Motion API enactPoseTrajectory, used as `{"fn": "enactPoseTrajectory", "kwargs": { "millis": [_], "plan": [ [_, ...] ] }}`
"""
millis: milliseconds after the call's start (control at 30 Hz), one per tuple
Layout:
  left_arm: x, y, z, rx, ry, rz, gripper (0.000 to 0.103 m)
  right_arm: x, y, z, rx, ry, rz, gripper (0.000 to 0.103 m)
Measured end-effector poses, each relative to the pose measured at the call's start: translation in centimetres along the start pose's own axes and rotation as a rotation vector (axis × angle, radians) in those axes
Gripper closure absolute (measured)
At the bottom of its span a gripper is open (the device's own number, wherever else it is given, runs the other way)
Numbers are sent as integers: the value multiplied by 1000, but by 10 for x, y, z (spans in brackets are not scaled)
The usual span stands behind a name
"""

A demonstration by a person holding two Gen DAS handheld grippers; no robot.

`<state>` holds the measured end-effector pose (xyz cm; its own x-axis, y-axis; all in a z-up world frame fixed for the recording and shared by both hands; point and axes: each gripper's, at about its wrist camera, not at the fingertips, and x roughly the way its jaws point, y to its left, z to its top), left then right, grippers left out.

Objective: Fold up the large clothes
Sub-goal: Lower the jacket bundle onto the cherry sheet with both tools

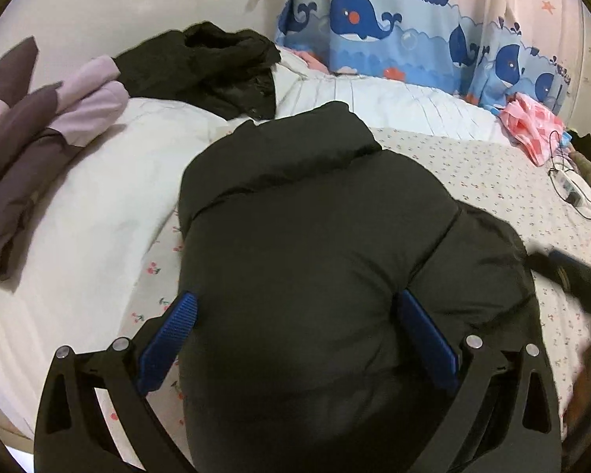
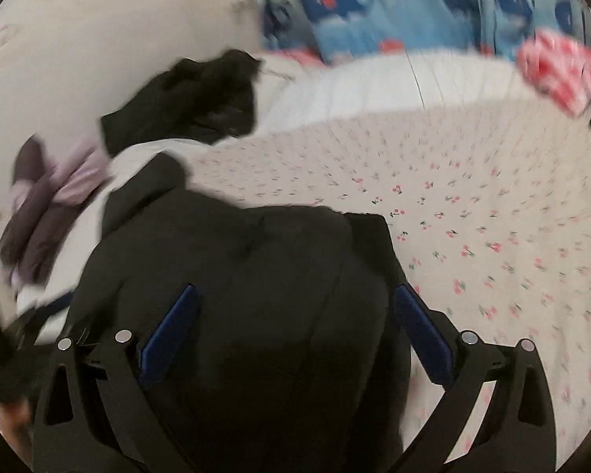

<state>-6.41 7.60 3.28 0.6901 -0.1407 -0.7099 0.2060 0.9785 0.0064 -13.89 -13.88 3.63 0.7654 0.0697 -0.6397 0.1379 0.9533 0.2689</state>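
1. On the bed [image 1: 472,165], we have the black puffer jacket [image 1: 315,236] lying between both sets of jaws, its bulk rising from the near edge toward the curtain [image 1: 394,19].
2. Our left gripper [image 1: 295,311] straddles a thick bundle of the jacket; the blue pads [image 1: 177,327] press against the padding on each side, so we judge it grasping the jacket, though the wide spread leaves some doubt about how firm that hold is.
3. Our right gripper [image 2: 293,307] sits the same way — pads [image 2: 173,323] at either flank of the fabric, jaws spread wide around a fat fold, seemingly clamped on it.
4. The jacket's long axis runs away from us, collar end farthest from the jaws, so the next fold likely carries the near hem forward over the body.
5. Both grippers hold the near end side by side; neither is clearly nearer the collar.
6. The right view is blurred, so fine detail there is uncertain.
7. Left of the jacket lies a white duvet [image 1: 98,181] with a purple garment [image 1: 39,138] on it, and beyond it another black garment [image 1: 209,67].
8. A pink cloth [image 1: 532,126] and cables [image 1: 567,185] lie at the far right, well apart.
9. The cherry-print sheet ahead and to the right looks open enough for the fold to land.
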Motion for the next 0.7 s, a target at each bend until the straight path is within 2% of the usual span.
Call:
{"fn": "enactPoseTrajectory", "kwargs": {
  "millis": [67,100,133,167,200,300,400,467,600,667,700],
  "plan": [
    [-8,-4,-4,17,-28,28,6,18,8,-26,-52,110,-31,7],
    [-15,-7,-7,35,-44,42,6,30,4,-37,-8,175,26,7],
    [-22,-9,-9,53,-55,52,6,31,-3,-40,44,203,37,7],
    [-30,-11,-14,64,-65,56,6,27,-7,-39,76,212,24,7],
    [-38,-10,-19,67,-78,56,6,12,-4,-35,74,182,5,7],
    [-58,-6,-39,69,-91,48,6,-22,10,-38,24,124,5,7],
    [-70,1,-51,62,-92,36,6,-27,22,-58,-39,182,-25,7],
    [-82,5,-58,61,-95,29,6,-31,20,-66,-6,228,-31,7],
    [-101,11,-66,87,-122,43,6,-59,35,-52,-56,168,-30,7],
    [-105,15,-62,76,-135,51,6,-56,42,-50,-104,188,-36,7],
    [-106,17,-58,62,-139,50,6,-48,47,-55,-143,246,-43,7]
  ]
}}
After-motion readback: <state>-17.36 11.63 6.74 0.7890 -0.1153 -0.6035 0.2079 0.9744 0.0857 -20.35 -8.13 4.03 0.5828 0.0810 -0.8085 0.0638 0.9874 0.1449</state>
